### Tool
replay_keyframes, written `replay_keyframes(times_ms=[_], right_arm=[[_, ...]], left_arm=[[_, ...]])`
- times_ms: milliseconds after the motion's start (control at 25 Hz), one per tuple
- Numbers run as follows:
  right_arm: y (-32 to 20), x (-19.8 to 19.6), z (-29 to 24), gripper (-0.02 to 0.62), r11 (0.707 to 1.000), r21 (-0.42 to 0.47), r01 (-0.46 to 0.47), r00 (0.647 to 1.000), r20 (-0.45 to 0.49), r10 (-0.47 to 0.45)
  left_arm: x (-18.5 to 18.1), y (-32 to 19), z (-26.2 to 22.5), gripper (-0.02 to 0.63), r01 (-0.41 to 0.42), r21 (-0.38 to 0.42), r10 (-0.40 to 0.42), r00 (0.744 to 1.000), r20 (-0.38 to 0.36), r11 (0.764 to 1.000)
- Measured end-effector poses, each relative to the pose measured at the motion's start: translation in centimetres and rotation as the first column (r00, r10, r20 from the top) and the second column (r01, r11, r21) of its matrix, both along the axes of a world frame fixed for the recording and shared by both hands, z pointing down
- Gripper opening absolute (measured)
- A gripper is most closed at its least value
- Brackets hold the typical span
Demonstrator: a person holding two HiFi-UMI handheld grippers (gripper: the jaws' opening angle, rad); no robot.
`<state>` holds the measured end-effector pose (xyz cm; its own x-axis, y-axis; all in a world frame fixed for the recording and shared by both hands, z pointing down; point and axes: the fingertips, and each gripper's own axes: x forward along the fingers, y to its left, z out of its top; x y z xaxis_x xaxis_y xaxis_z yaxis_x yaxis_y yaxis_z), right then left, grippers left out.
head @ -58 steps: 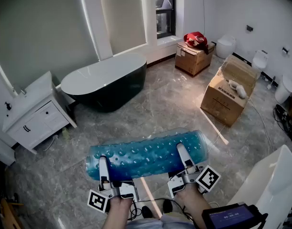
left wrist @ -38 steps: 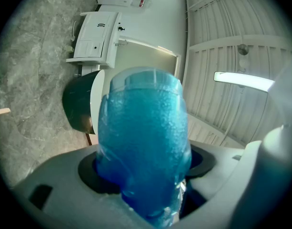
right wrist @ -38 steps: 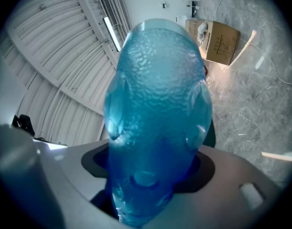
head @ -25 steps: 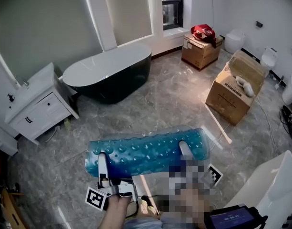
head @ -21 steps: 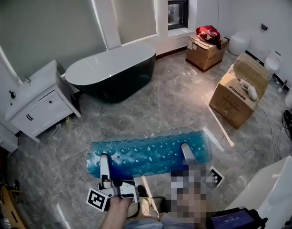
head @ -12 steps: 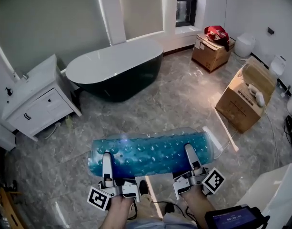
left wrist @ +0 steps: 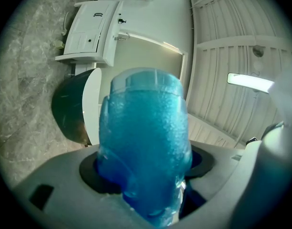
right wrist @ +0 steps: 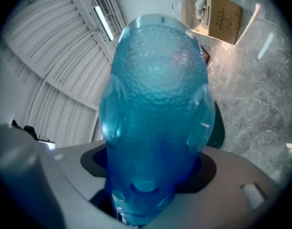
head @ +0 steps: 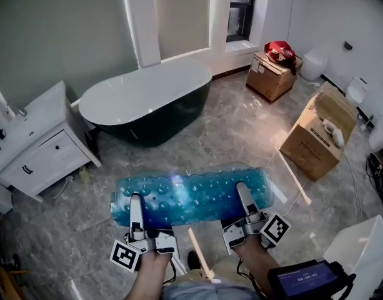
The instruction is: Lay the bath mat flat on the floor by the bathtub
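window [head: 243,10] in far wall | closed cardboard box [head: 270,80] just right of window, red bag [head: 280,50] on top | open cardboard box [head: 316,141] further right of window and nearer the camera, white item [head: 332,130] inside, possibly a fitting | white vanity cabinet [head: 36,152] well left of window | screen device [head: 302,279] farthest from window

Bath mat [head: 191,195], seemingly above floor [head: 241,130], before bathtub [head: 144,102].

Quick headcount: two grippers, left gripper [head: 135,199] and right gripper [head: 240,189]; one blue bath mat [head: 191,197] pinched in both sets of fingers [head: 135,210]; past the fingertips, one bathtub [head: 144,99], one vanity [head: 35,127]; off right of them, two cardboard boxes [head: 270,80] [head: 311,145]; one red bag [head: 280,50].
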<state>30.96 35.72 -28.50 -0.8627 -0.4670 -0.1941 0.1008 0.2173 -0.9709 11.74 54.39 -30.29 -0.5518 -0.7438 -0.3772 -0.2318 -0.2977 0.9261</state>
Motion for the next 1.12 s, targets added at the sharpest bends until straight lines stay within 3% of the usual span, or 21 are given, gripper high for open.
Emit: replay_keyframes(times_ms=[240,560,920,1120], right_arm=[[-2.3,-3.0,-0.9,0.344,1.000,0.007,-0.015,1.000,-0.001,0.015],[-7.8,-6.1,1.7,0.344,0.999,-0.018,-0.050,0.998,-0.026,0.050],[-19.8,-11.6,4.4,0.341,0.994,-0.062,-0.086,0.995,-0.060,0.082],[-26.9,-14.0,4.9,0.338,0.990,-0.078,-0.118,0.992,-0.054,0.114]], left_arm=[[-3.1,-2.6,-0.2,0.334,-0.018,0.016,0.018,1.000,-0.017,1.000],[-7.0,-8.9,2.5,0.334,-0.050,-0.009,0.049,0.998,-0.040,0.999],[-13.2,-22.0,4.9,0.334,-0.100,-0.058,0.095,0.993,-0.076,0.993],[-16.2,-29.9,4.6,0.333,-0.137,-0.067,0.133,0.989,-0.062,0.988]])
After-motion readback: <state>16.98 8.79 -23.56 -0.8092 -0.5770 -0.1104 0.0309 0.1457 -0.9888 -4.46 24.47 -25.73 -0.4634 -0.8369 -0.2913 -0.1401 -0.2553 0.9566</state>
